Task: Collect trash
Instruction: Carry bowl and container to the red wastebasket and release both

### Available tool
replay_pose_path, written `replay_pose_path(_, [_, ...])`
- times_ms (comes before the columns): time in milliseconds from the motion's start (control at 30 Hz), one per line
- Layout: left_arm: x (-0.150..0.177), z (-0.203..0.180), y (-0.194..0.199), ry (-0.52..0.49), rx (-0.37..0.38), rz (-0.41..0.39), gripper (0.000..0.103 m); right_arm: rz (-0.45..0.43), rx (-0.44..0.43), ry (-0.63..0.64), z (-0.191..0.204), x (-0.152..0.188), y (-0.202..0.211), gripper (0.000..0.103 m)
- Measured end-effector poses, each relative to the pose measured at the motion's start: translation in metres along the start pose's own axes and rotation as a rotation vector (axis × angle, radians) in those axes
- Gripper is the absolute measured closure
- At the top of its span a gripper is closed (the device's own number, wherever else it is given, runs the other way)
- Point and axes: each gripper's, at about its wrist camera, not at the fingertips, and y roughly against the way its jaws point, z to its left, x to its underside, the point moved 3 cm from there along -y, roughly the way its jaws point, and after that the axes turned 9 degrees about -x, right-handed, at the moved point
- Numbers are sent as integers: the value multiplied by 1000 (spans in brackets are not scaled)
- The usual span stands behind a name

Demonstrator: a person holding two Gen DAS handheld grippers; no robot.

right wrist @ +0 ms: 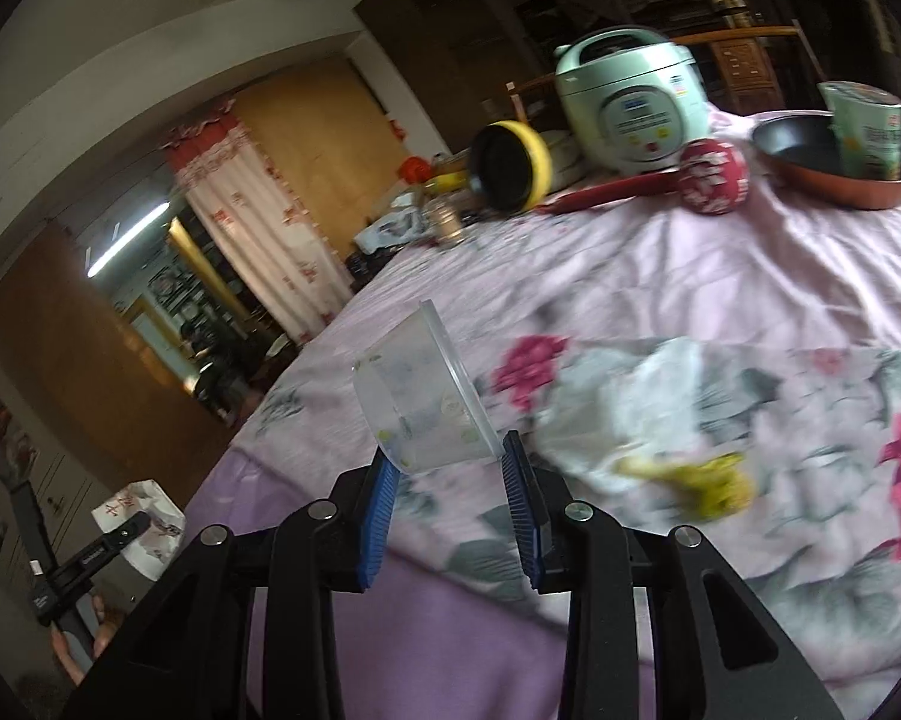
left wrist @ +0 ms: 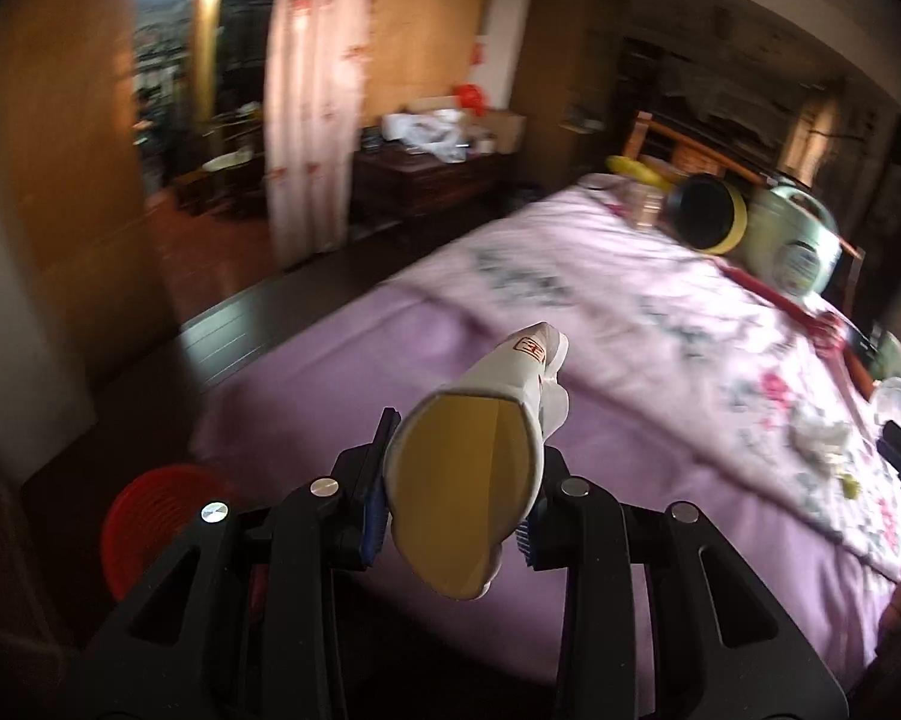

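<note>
We hold a squashed white paper carton (left wrist: 480, 468) in our left gripper (left wrist: 453, 492), its blue pads (left wrist: 373, 501) pressed against both sides and its open yellow-lined mouth turned toward the camera, raised above the lilac tablecloth (left wrist: 342, 372); a red bin (left wrist: 150, 516) sits low to the left of it, beside the table. Our right gripper (right wrist: 447, 501) has a clear plastic cup (right wrist: 420, 396) tilted on its side between its blue fingers (right wrist: 522, 504), the rim touching both pads, so we read it as clamped on the cup. Just right of that cup, crumpled white tissue (right wrist: 642, 402) and a yellow-green scrap (right wrist: 708, 480) lie on the flowered cloth (right wrist: 690, 276). Far back stand a pale green rice cooker (right wrist: 630, 102), a yellow-rimmed black pot (right wrist: 510, 165) on its side, a red ladle (right wrist: 690, 180) and a frying pan (right wrist: 834, 174) holding a green cup (right wrist: 867, 126)
</note>
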Motion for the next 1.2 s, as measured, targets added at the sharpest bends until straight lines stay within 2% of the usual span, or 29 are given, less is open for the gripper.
replay_pose_path(100, [11, 40, -4, 64, -38, 20, 69, 35, -46, 37, 33, 9, -18, 68])
replay_pose_path(267, [33, 107, -15, 157, -146, 46, 69, 106, -114, 111, 90, 29, -46, 69])
replay_pose_path(600, [78, 199, -62, 294, -194, 177, 68, 275, -237, 246, 200, 82, -102, 69])
replay_pose_path(667, [86, 214, -70, 318, -232, 209, 52, 304, -254, 269, 216, 90, -110, 69])
replay_pose_path(700, [89, 222, -70, 333, -238, 211, 48, 323, -264, 285, 227, 95, -116, 69])
replay_pose_path(767, [93, 235, -66, 365, -236, 198, 31, 357, -285, 307, 243, 107, -125, 69])
replay_pose_path(833, [95, 249, -58, 386, -251, 180, 23, 397, -306, 328, 260, 119, -136, 69])
replay_pose_path(1200, [95, 296, -33, 455, -343, 164, 20, 652, -405, 449, 352, 201, -225, 72])
